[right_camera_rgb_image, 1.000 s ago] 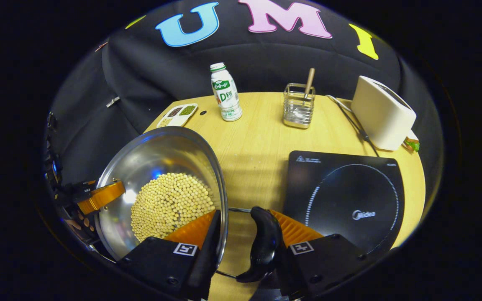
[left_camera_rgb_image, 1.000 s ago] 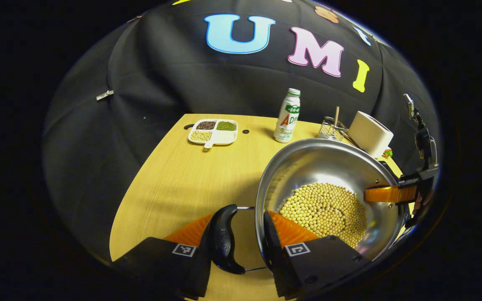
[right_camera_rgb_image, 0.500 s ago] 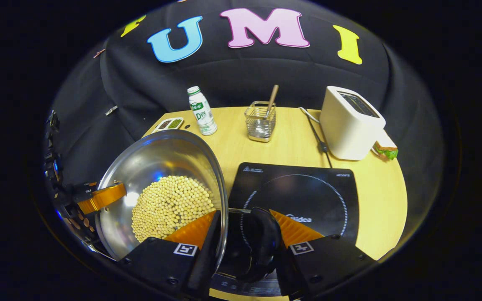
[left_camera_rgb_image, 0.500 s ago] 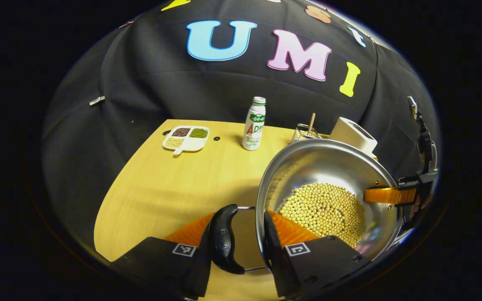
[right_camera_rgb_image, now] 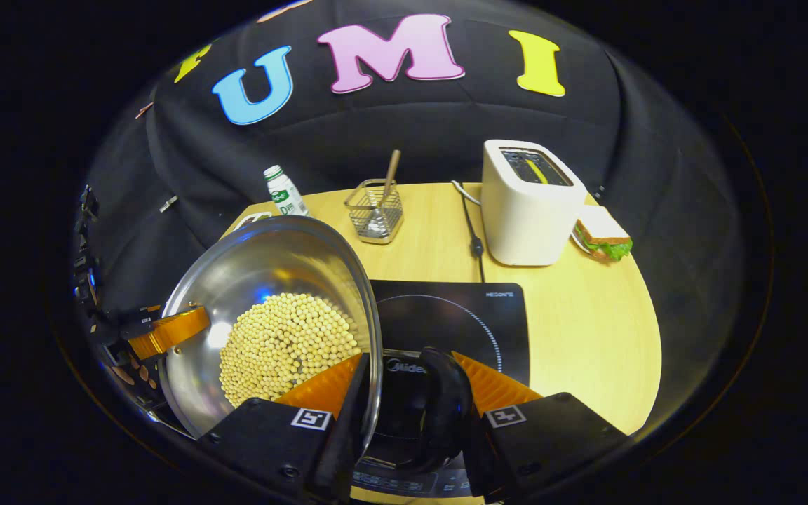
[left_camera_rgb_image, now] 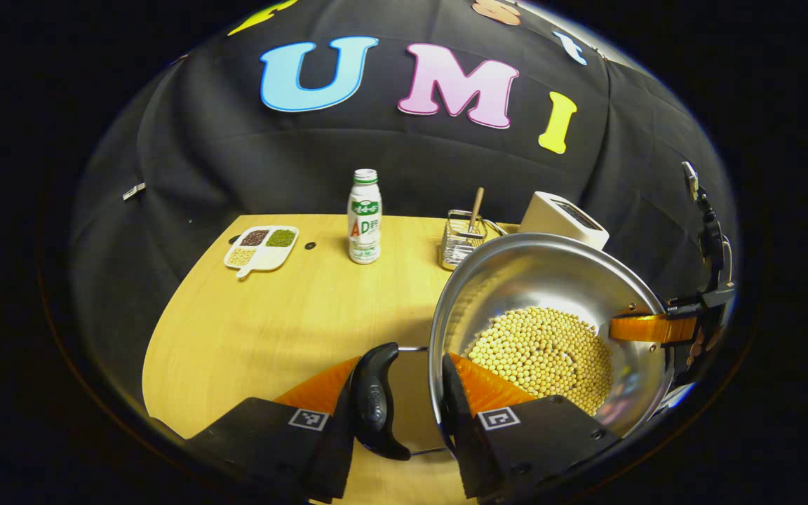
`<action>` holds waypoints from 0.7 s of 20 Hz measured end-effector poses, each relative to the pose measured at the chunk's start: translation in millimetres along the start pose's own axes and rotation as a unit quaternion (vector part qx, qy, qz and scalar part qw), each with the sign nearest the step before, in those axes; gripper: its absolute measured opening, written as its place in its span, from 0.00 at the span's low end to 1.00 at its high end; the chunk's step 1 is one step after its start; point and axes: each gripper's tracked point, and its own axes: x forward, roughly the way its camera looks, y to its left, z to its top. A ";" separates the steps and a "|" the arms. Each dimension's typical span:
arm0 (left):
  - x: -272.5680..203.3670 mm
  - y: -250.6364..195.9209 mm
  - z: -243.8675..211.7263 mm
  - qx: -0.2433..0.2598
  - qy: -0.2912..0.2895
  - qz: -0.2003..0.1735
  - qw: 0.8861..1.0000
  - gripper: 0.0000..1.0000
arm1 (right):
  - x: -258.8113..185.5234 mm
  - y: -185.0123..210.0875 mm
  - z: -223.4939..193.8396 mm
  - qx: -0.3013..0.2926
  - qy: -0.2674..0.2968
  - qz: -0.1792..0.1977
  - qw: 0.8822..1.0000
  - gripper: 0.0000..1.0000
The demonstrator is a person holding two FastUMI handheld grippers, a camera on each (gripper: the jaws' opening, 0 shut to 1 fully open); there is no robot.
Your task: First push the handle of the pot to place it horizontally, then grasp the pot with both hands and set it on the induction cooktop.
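The left gripper (left_camera_rgb_image: 404, 407) was clamped on the pot (left_camera_rgb_image: 551, 280): one finger pressed the black side handle (left_camera_rgb_image: 374, 403) from outside while the other lay against the inner face of the pot wall, so handle and rim were pinched between them. The right gripper (right_camera_rgb_image: 404, 410) was closed in the same manner on the opposite black handle (right_camera_rgb_image: 442, 410), its other finger inside the rim. In the left gripper view the far gripper's finger showed at the opposite rim. The pot, a steel vessel holding a layer of pale soybeans (right_camera_rgb_image: 285, 347), was held between the two grippers above the near left part of the induction cooktop (right_camera_rgb_image: 460, 315); contact between its base and the cooktop could not be determined. The cooktop carried a white brand mark near its front edge and small printing at its far right corner, both too small or partly hidden to record. The bottle (left_camera_rgb_image: 365, 217) on the wooden table (left_camera_rgb_image: 271, 330) bore a green and red label. Also on the table stood a white toaster (right_camera_rgb_image: 527, 203), a wire utensil holder (right_camera_rgb_image: 376, 210), a divided dish (left_camera_rgb_image: 261, 245) of beans, and a sandwich (right_camera_rgb_image: 604, 235).
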 end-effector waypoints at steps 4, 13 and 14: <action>21.8 -33.9 -1.2 0.000 0.007 -0.010 1.000 0.63 | 2.5 -37.7 1.1 0.007 0.003 -0.010 1.000 0.65; 67.1 -83.4 -21.6 -0.005 0.023 -0.010 1.000 0.62 | 27.1 -100.8 -12.3 0.019 0.026 -0.022 0.999 0.65; 71.2 -86.0 -22.8 -0.006 0.023 -0.009 1.000 0.62 | 30.4 -104.2 -11.9 0.021 0.026 -0.021 0.999 0.64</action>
